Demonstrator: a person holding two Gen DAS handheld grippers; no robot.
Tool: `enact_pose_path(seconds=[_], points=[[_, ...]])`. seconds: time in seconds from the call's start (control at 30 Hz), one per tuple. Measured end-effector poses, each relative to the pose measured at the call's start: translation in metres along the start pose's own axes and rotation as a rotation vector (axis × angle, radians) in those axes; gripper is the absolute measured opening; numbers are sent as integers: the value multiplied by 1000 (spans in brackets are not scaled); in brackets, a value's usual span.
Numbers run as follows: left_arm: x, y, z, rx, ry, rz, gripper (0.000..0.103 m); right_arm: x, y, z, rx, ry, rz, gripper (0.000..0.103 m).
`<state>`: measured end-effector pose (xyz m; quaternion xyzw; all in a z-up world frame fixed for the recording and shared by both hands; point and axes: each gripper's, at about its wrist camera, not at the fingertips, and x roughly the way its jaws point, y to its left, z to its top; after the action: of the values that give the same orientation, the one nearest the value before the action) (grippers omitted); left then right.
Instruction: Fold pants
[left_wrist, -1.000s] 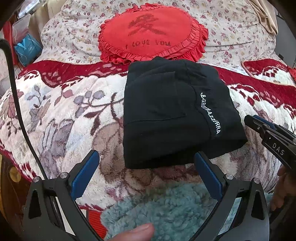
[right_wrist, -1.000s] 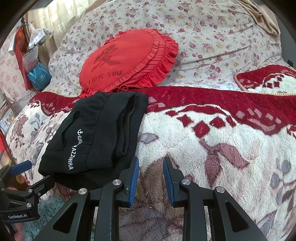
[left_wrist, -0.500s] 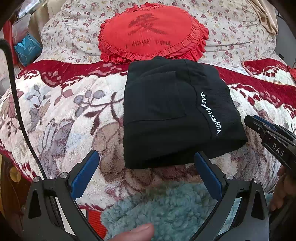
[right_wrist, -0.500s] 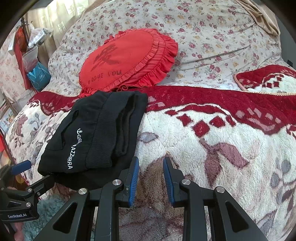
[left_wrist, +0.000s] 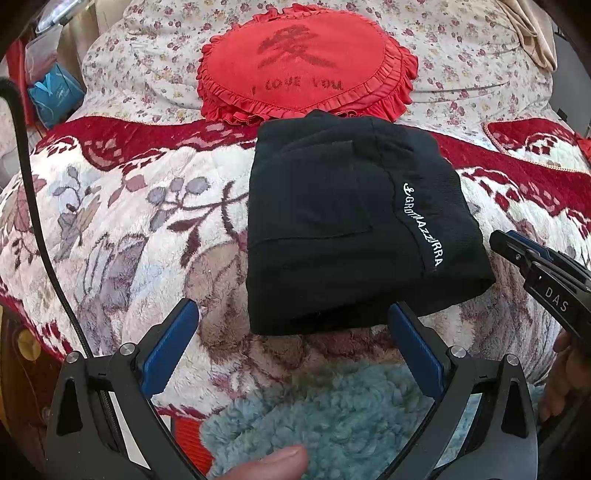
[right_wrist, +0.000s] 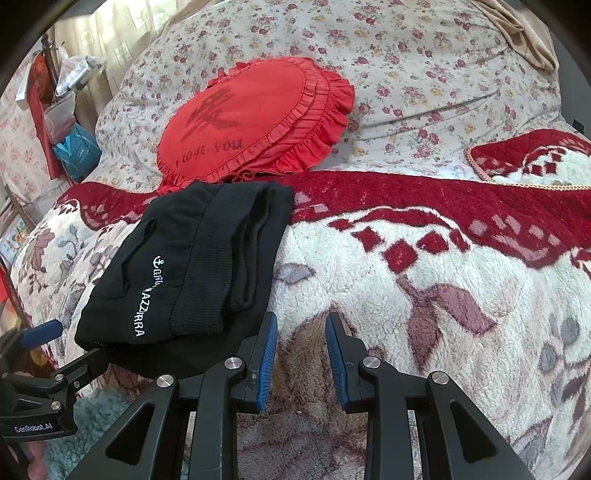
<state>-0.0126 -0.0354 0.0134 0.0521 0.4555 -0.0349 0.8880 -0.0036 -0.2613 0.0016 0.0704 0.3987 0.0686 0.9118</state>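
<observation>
The black pants (left_wrist: 347, 229) lie folded into a compact rectangle on the bed, with white lettering along one edge. They also show in the right wrist view (right_wrist: 195, 273), at the left. My left gripper (left_wrist: 291, 325) is wide open and empty, just in front of the pants' near edge. My right gripper (right_wrist: 301, 336) is open with a narrow gap and empty, beside the pants' right edge over the blanket. The right gripper also shows at the right edge of the left wrist view (left_wrist: 517, 254).
A red heart cushion (left_wrist: 306, 62) reading "I LOVE YOU" lies behind the pants on a floral quilt (right_wrist: 424, 74). A red and cream plush blanket (right_wrist: 424, 280) covers the bed. A teal fleece (left_wrist: 332, 417) lies at the front. A black cable (left_wrist: 29, 206) runs at left.
</observation>
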Motion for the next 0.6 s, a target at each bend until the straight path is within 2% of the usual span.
enact_pose_path(seconds=[0.6], points=[[3,3,-2,-8,10,-10,102,1,1,-1,-5,4,-4,26]])
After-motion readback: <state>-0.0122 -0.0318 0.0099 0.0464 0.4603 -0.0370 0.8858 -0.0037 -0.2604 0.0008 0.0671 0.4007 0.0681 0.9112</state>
